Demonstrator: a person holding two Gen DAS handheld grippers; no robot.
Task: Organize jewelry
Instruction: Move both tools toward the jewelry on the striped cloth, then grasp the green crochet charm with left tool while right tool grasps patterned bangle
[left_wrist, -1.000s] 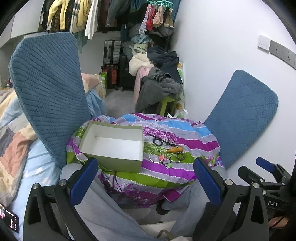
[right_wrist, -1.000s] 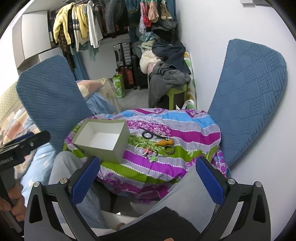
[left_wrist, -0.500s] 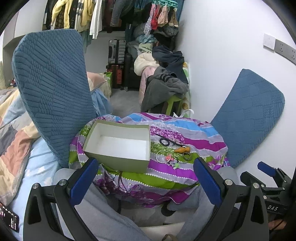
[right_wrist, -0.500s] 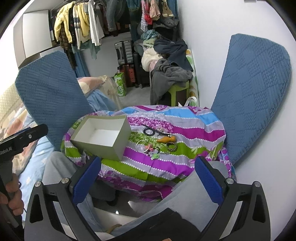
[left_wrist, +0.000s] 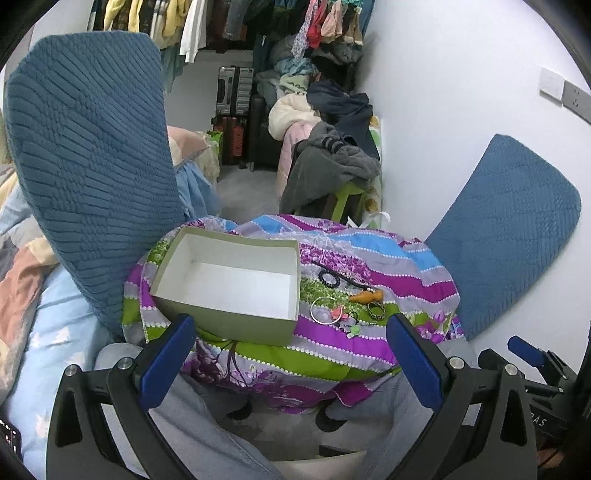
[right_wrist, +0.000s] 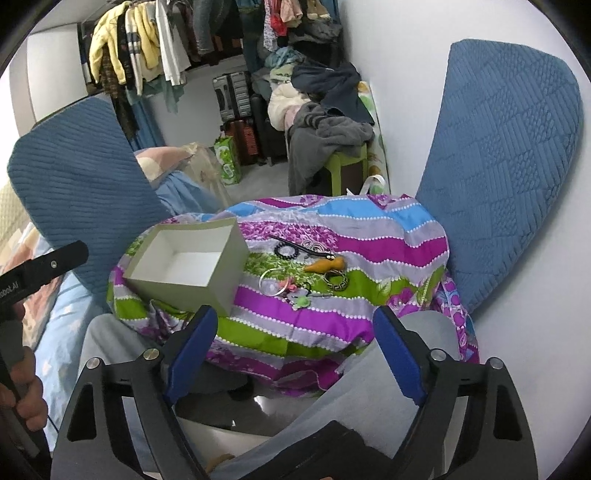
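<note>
Two claws, left (left_wrist: 288, 354) and right (right_wrist: 295, 345), both spread wide and holding nothing. Box (left_wrist: 229, 280), open top up, long axis left-right, on striped cloth (left_wrist: 369, 343). Jewelry (left_wrist: 347, 299) just right of box; orange pendant (left_wrist: 365, 296) lying sideways, narrow end toward the box.

An open box (left_wrist: 229, 284) sits on the left part of a cloth-covered table (left_wrist: 369, 354), its left wall close to the table's left edge. Right of the box, near the middle of the table, the jewelry lies in a loose cluster. Farthest back is a beaded bracelet (left_wrist: 329, 277) with a hair stick (right_wrist: 301, 248) beside it. In front of these lies a carved pendant (left_wrist: 365, 296). A thin bangle (left_wrist: 322, 311) lies just right of the box's front right corner, a patterned bangle (right_wrist: 335, 281) lies right of it, and a small flower charm (right_wrist: 301, 302) lies nearest the front edge. One cushion (left_wrist: 88, 162) stands behind the table's left edge and another cushion (left_wrist: 506, 229) leans on the wall past its right edge.
</note>
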